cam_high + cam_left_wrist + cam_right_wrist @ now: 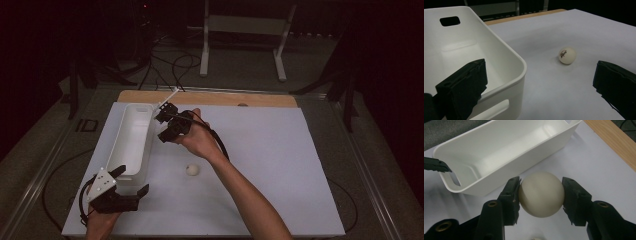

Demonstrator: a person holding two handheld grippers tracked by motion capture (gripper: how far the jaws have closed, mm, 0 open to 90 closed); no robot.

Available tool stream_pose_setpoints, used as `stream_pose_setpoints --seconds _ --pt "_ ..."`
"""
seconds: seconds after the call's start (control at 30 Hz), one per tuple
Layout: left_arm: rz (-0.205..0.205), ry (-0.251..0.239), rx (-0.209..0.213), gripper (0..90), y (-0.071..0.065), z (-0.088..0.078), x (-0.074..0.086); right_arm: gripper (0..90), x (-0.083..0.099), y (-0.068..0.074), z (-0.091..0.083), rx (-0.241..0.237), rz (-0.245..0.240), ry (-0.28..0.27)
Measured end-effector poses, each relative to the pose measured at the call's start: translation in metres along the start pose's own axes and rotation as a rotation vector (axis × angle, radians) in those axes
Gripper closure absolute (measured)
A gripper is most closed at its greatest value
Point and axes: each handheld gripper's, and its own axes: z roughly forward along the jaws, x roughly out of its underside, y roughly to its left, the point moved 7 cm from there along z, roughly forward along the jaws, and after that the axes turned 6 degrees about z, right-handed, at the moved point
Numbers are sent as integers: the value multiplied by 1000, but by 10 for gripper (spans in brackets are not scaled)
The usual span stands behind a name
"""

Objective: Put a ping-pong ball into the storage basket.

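A long white bin (pixel 148 150) lies on the left of the white table. My right gripper (pixel 161 126) hovers by the bin's far right rim, shut on a white ball (pixel 541 195) held between its two pads (pixel 511 192). In the right gripper view the bin (pixel 489 188) lies just beyond the held ball. A second ball (pixel 192 170) with printed lettering (pixel 567 55) rests on the table right of the bin. My left gripper (pixel 131 184) stands open at the bin's near end, with the bin's corner (pixel 522 68) between its wide jaws.
A wooden strip (pixel 210 97) runs along the table's far edge. Beyond it stand a white frame (pixel 240 25) and cables on the floor (pixel 170 65). The white tabletop (pixel 280 160) stretches bare to the right of the arm.
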Motion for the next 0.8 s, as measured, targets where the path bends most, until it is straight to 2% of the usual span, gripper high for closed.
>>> stream_pose_setpoints --seconds 0.8 --pt "1 -1 0 0 0 0 0 503 -9 10 2 -13 -5 -6"
